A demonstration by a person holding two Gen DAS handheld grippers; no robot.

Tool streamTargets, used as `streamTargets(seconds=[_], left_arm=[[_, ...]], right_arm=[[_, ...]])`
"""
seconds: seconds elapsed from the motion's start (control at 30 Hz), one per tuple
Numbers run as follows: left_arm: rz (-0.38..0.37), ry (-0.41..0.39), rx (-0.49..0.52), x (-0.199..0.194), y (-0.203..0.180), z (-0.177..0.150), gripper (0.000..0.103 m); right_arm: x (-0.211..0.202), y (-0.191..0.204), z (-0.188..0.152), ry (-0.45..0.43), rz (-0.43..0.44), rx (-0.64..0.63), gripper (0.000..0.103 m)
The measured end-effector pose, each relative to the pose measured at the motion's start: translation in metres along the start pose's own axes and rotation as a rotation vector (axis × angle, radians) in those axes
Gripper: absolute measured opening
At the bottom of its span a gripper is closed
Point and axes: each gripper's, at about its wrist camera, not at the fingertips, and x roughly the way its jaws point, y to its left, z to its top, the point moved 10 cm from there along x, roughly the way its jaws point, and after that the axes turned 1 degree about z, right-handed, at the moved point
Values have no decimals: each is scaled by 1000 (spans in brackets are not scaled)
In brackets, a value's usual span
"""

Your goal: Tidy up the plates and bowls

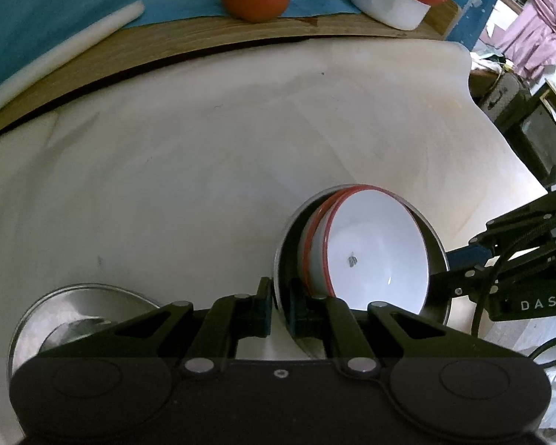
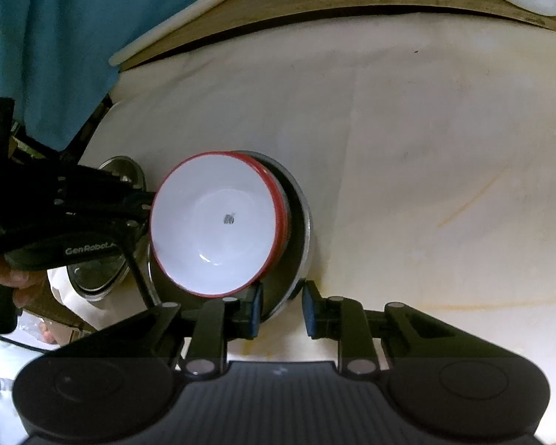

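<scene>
Gripping the near rim of the metal bowl [image 1: 289, 237], the left gripper [image 1: 280, 306] held it clamped on the cream-covered tabletop [image 1: 166, 170]. Two white red-rimmed bowls [image 2: 218, 222] sat nested inside it. The right gripper [image 2: 281, 309] straddled the opposite rim, pads narrow but apparently not pressing.

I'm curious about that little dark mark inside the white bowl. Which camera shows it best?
The right wrist view: the white bowl faces the camera almost squarely, so the mark sits central and plain. The left wrist view shows the bowl tilted, the mark smaller and skewed.
</scene>
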Motion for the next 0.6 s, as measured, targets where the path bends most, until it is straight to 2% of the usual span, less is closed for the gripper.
streamTargets(seconds=[0.6], left_arm=[[-19,-46,-54,-6,0,13,7]], right_arm=[[-11,-7,5,-28,-19,52,20]])
